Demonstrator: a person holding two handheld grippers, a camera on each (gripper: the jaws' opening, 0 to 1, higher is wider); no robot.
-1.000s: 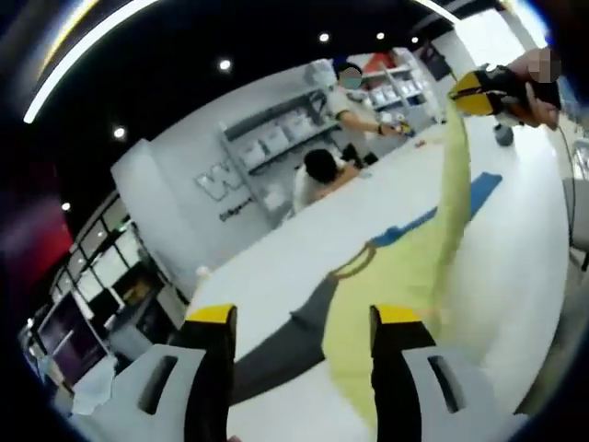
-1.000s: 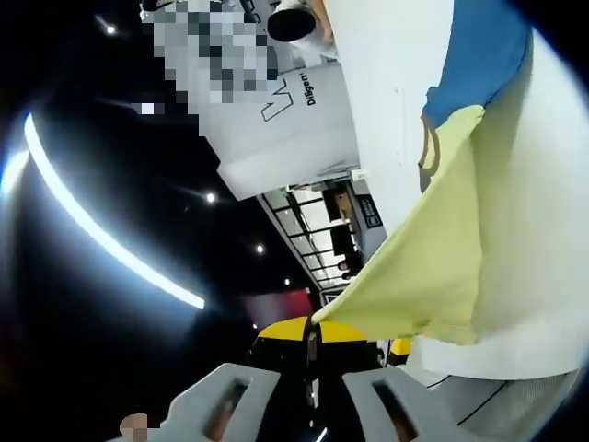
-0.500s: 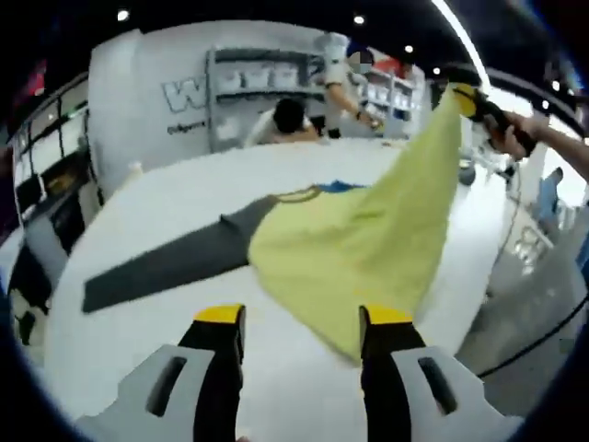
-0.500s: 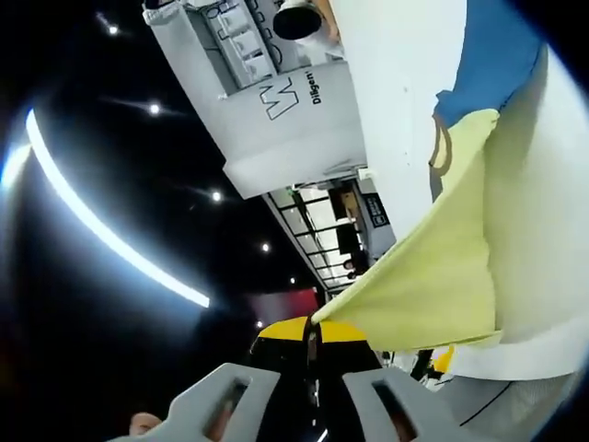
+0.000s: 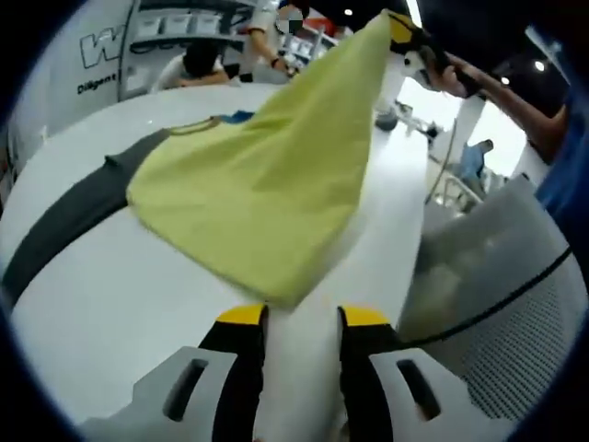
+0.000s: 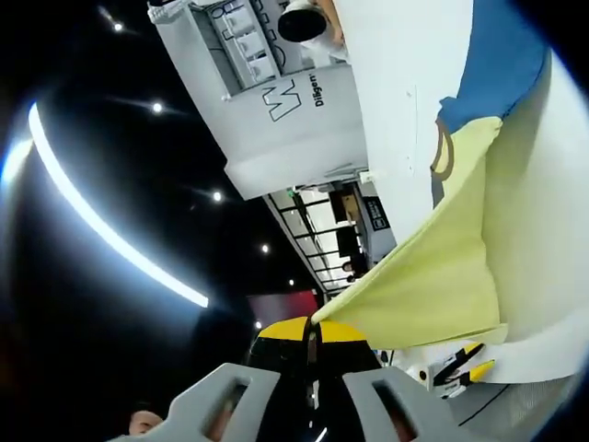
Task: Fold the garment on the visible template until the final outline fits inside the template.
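A yellow-green garment (image 5: 267, 175) hangs stretched over the white table (image 5: 110, 304). Its top corner is pinched in my right gripper (image 5: 403, 29), held by a hand. Its lowest corner (image 5: 283, 293) dangles just above my left gripper (image 5: 304, 319), whose yellow-tipped jaws stand a little apart with nothing between them. In the right gripper view my right gripper (image 6: 313, 330) is shut on the garment (image 6: 433, 285), and the left gripper (image 6: 466, 366) shows below the cloth. A blue template (image 6: 502, 55) lies under the garment's neck end. A dark grey strip (image 5: 64, 221) lies beside it.
The table's edge (image 5: 409, 230) runs down the right, with a grey mesh surface (image 5: 515, 313) beyond it. A person's blue sleeve (image 5: 563, 157) is at the far right. People (image 5: 198, 63) sit and stand by shelves (image 5: 156, 18) at the back.
The left gripper's camera has dropped and moved in, bringing the garment's lowest corner right above its jaws, which have narrowed. My right gripper keeps its hold on the raised corner.
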